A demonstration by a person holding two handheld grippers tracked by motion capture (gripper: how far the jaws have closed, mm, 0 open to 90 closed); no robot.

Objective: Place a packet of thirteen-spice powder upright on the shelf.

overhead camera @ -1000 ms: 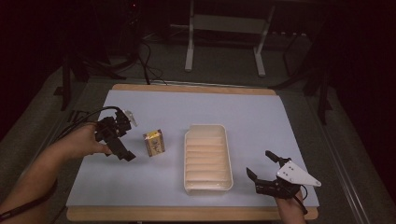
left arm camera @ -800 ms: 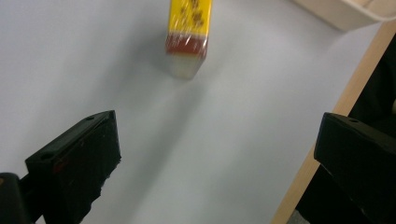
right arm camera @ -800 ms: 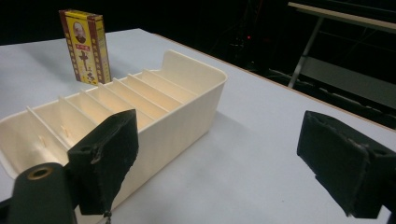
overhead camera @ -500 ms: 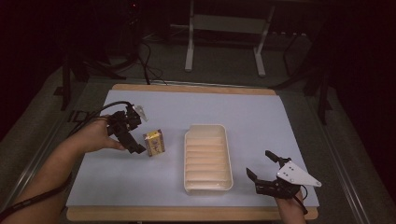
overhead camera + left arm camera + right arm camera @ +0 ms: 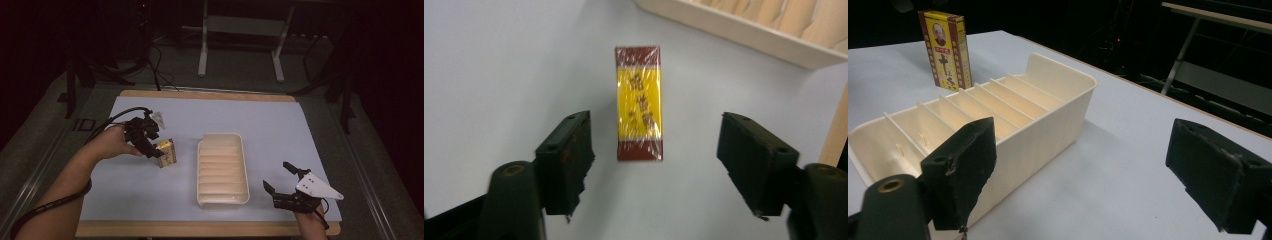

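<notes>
In the left gripper view the left gripper [image 5: 656,165] sits low in frame, jaws apart with nothing clamped. They have just been closing, and straight ahead at centre frame stands the yellow-and-maroon box [image 5: 639,102], long axis running along the jaws. Since a second ago this gripper has come up to the box. Beyond, upper right, is the cream slotted tray [image 5: 744,35]. The right gripper [image 5: 284,179] stays open, farther off.

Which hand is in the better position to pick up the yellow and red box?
Left. The left gripper hovers over the box, open jaws on either side. The right gripper sits beyond the tray.
</notes>
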